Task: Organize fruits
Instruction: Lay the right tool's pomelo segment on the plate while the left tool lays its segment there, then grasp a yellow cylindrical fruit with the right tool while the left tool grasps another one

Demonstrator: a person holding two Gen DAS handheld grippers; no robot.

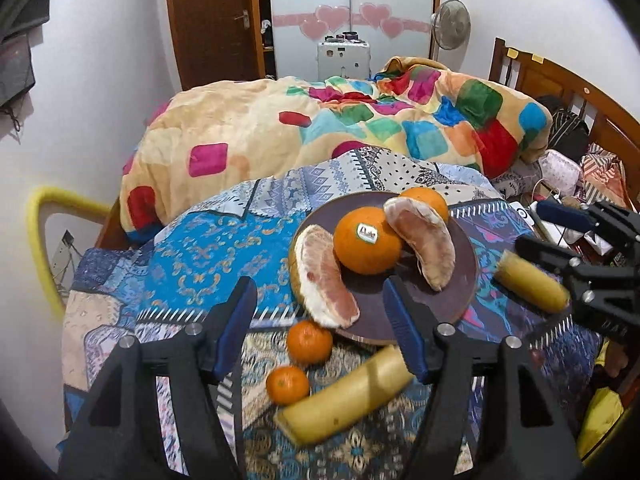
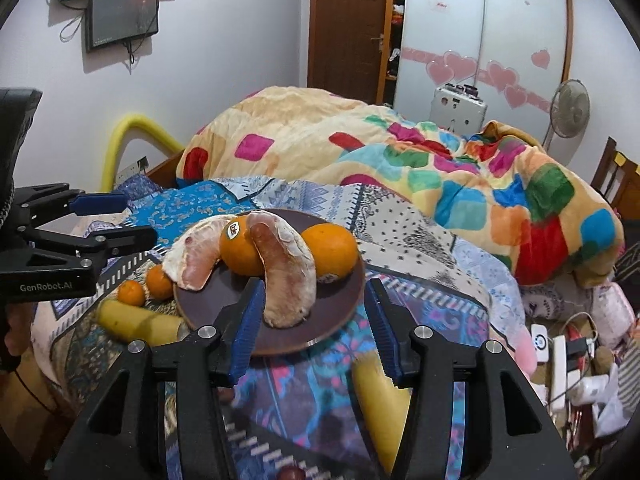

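Note:
A dark round plate lies on the patterned cloth and holds two oranges and two pomelo wedges. Two small tangerines and a banana lie on the cloth by the plate's near-left rim. A second banana lies right of the plate. My left gripper is open and empty above the tangerines. My right gripper is open and empty, with the second banana just under its right finger.
A colourful quilt is heaped on the bed behind the cloth. Chargers, cables and bags clutter the right side. A wooden headboard stands at the far right, a yellow padded rail at the left.

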